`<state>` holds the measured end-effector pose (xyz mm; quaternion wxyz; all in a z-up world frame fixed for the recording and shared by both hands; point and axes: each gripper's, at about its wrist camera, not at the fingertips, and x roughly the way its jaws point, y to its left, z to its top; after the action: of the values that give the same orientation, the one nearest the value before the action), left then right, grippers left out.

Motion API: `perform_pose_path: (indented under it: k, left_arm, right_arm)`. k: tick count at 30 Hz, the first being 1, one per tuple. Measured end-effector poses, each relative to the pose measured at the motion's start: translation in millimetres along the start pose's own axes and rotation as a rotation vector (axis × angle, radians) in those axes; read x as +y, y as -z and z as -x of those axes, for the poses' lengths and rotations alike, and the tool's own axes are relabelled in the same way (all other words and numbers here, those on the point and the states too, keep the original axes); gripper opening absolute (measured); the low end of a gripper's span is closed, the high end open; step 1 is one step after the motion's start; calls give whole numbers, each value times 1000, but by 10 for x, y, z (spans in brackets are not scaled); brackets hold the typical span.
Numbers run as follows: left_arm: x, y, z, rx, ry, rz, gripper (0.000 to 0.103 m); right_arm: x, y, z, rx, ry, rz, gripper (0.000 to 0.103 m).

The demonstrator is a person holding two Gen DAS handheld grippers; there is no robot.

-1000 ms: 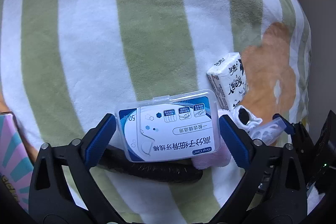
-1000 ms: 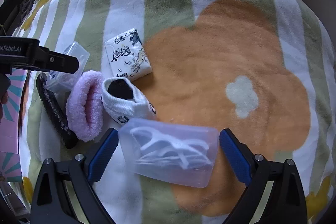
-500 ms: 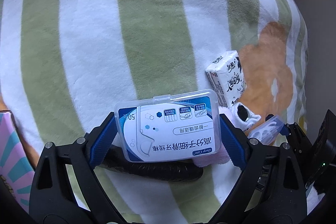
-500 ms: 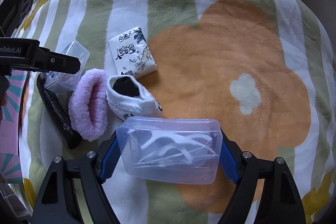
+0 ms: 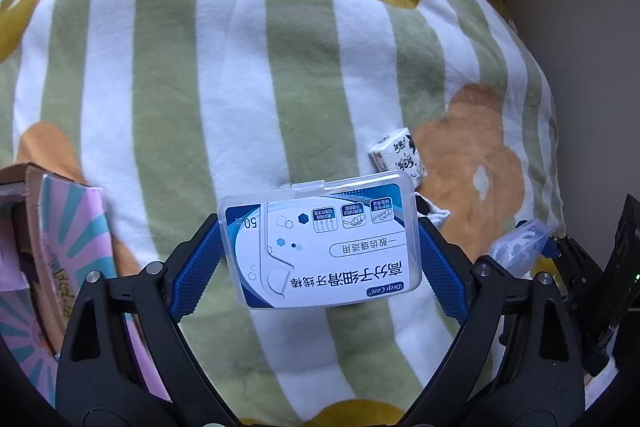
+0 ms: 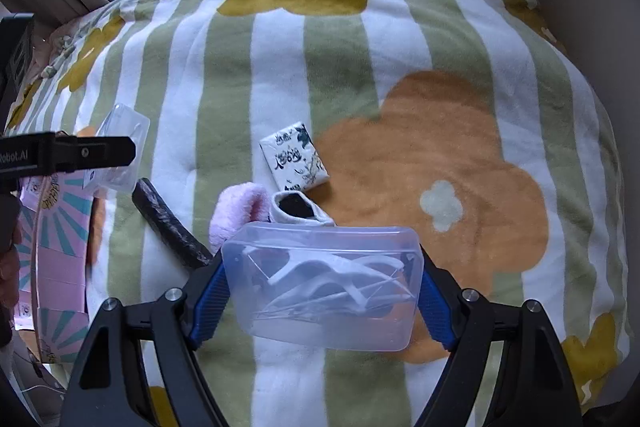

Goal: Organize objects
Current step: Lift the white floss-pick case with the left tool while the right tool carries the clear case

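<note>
My left gripper (image 5: 318, 251) is shut on a clear floss-pick box lid with a blue and white label (image 5: 320, 247), held above the striped blanket. It also shows in the right wrist view (image 6: 120, 151). My right gripper (image 6: 322, 285) is shut on the clear box base holding white floss picks (image 6: 324, 279), lifted off the blanket; it shows in the left wrist view (image 5: 520, 245). On the blanket lie a tissue pack (image 6: 294, 155), a pink fuzzy sock (image 6: 238, 213), a white sock (image 6: 300, 209) and a black stick-like object (image 6: 170, 223).
A pink and teal cardboard box (image 5: 52, 259) stands at the left edge of the bed, also in the right wrist view (image 6: 60, 247). The green and white striped blanket (image 5: 280, 67) with flower patches covers the bed. A wall lies to the right.
Both grippers have risen and pulled back from the blanket. The right gripper closed on the floss-pick base and lifted it. The left holds the lid higher, with the box at left now in view.
</note>
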<state>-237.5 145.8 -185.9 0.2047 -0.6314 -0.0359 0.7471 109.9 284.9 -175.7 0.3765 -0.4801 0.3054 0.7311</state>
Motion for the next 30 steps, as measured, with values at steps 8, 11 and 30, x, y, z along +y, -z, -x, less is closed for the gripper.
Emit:
perform_pose_path:
  k: [8, 11, 30]
  left_arm:
    - [114, 374, 798, -121, -26, 27, 91]
    - [186, 590, 1032, -160, -50, 49, 91]
    - [1088, 2020, 1843, -252, -211, 273, 91]
  right_arm:
    - [395, -286, 489, -45, -17, 39, 78]
    - [582, -305, 649, -48, -41, 55, 78]
    - [1806, 123, 968, -14, -151, 213, 78]
